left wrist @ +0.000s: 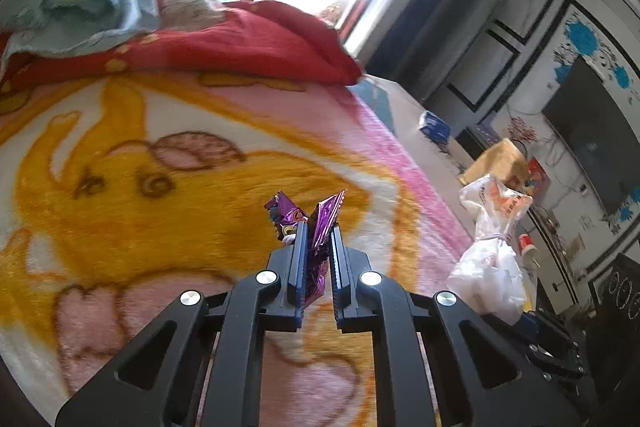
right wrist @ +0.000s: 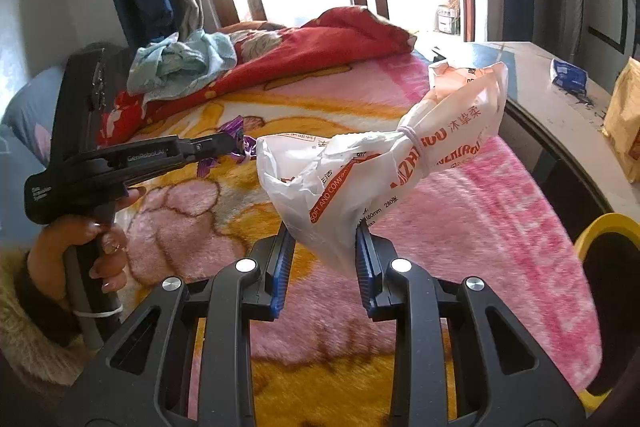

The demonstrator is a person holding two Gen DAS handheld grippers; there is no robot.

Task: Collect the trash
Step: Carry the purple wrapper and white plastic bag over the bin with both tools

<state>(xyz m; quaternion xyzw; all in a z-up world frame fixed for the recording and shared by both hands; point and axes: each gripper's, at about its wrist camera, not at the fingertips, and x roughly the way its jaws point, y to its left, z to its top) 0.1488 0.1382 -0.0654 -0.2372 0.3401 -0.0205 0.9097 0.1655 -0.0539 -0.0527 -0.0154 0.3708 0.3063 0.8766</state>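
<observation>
My left gripper (left wrist: 318,229) is shut on a crumpled purple foil wrapper (left wrist: 320,219) above the pink and orange cartoon blanket (left wrist: 160,167). From the right wrist view the same left gripper (right wrist: 236,147) shows side-on at the left, the purple wrapper (right wrist: 236,131) sticking out of its tips, a person's hand (right wrist: 104,239) on its handle. My right gripper (right wrist: 322,235) is shut on the lower end of a white and orange plastic bag (right wrist: 360,167), tied with a band and held over the bed. That bag (left wrist: 492,227) also appears at the right of the left wrist view.
A red quilt (right wrist: 320,47) and light blue cloth (right wrist: 184,63) are piled at the head of the bed. A white side table (right wrist: 560,99) on the right carries a blue packet (right wrist: 568,75) and a yellow bag (right wrist: 624,123). A yellow-rimmed bin (right wrist: 600,231) stands at the right edge.
</observation>
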